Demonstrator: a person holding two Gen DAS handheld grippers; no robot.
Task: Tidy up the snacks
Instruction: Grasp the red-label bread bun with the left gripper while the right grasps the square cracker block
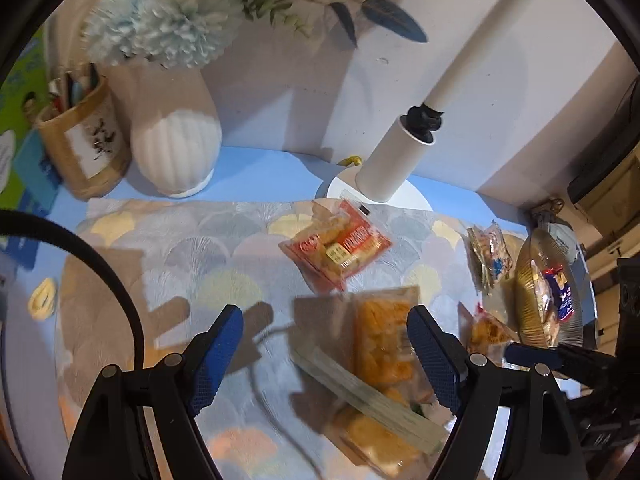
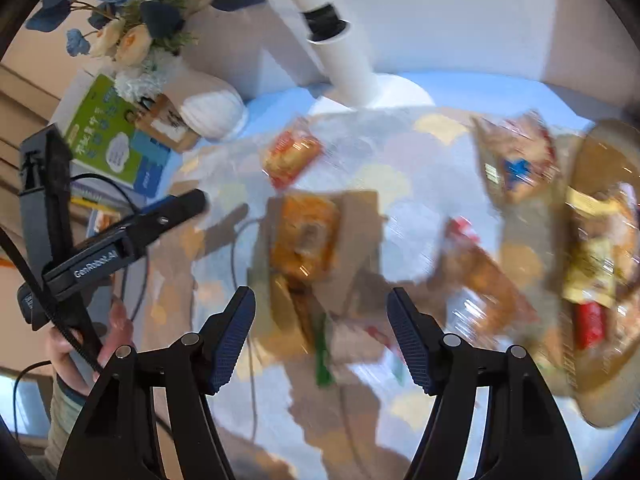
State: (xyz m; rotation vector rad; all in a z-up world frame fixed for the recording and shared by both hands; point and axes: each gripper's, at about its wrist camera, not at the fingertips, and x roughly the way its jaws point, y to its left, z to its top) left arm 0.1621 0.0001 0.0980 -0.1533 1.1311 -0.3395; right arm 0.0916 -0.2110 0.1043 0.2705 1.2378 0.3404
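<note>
The orange snack packet [image 1: 384,336] lies flat near the middle of the table, half on a clear wrapped packet with a pale green strip [image 1: 368,400] that runs out toward the near edge; it looks set for a pick from above, since both grippers point down at it. The left gripper [image 1: 326,352] has its jaws spread wide with nothing pinched, the packet lying below the gap and toward its right finger. The right gripper [image 2: 322,336] also stands spread and empty above the same pile. Farther back sits a red snack packet [image 1: 336,250], loose on the patterned cloth [image 1: 160,256]. At the table's right edge a clear ribbed bowl [image 1: 528,320] already holds several packets, so it is likely the collecting place, with two more packets [image 1: 490,258] just beside it. Along the far edge stand a white vase [image 1: 176,148], a lamp base [image 1: 340,192] and a pen holder [image 1: 86,144], well apart from the snacks.
</note>
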